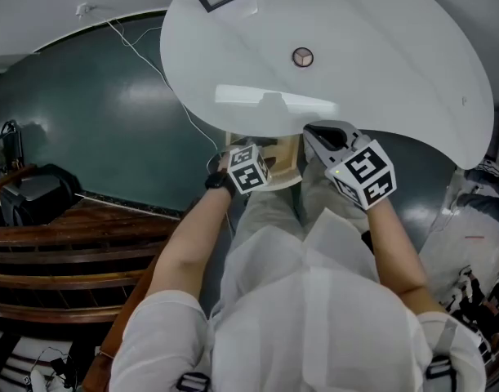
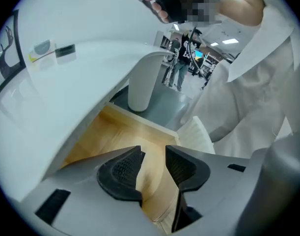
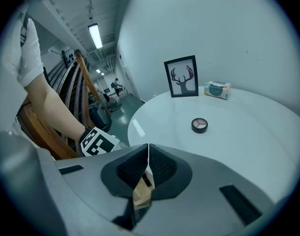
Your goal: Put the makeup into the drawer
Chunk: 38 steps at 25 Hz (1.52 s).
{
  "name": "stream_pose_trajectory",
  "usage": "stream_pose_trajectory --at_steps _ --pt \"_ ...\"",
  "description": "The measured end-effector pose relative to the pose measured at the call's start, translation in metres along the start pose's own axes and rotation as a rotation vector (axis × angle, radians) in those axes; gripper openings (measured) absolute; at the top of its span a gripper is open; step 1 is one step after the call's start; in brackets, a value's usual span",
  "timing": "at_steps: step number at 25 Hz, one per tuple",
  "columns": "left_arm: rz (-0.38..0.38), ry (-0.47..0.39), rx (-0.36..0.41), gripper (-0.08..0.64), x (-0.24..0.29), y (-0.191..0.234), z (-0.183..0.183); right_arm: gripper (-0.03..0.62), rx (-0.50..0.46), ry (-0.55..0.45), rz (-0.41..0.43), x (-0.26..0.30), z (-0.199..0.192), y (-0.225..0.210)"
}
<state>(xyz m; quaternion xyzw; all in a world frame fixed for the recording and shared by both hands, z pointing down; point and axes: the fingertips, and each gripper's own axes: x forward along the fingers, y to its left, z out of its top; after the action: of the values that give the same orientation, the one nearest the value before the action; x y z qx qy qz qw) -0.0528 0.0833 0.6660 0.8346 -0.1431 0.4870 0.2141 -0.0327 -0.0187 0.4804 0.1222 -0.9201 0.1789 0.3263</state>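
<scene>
Lying on the white table (image 1: 396,80), the makeup (image 1: 303,56); drawer (image 1: 286,158) stands open.

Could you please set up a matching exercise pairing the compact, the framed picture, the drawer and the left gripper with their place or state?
1 compact
2 framed picture
3 drawer
4 left gripper

A jaws apart, nothing between
B pulled open under the table
C lying flat mid-table
D upright at the table's far edge

Pairs: 1-C, 2-D, 3-B, 4-A
</scene>
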Motion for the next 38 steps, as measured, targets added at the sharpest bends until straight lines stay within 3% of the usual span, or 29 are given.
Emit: stream_pose_trajectory --at_steps 4,12,21,29,38 --pt "-0.003 -0.022 0.008 0.166 -0.017 -0.01 0.01 0.011 0.004 -0.006 -0.019 -0.008 0.006 -0.005" --pt "0.038 -0.149 -0.01 0.164 -0.072 -0.009 0.056 0.011 0.02 -0.019 -0.048 -0.017 0.015 -0.02" --pt "0.125 -0.269 -0.048 0.153 -0.124 0.029 0.107 0.011 0.045 -0.029 -0.066 -0.025 0.016 -0.039" --pt "0.208 -0.28 -0.047 0.153 -0.144 0.082 0.135 0.011 0.06 -0.046 -0.087 -0.032 0.018 -0.054" --pt "0.254 -0.218 -0.008 0.164 -0.138 0.132 0.159 0.011 0.087 -0.051 -0.1 -0.041 0.011 -0.068"
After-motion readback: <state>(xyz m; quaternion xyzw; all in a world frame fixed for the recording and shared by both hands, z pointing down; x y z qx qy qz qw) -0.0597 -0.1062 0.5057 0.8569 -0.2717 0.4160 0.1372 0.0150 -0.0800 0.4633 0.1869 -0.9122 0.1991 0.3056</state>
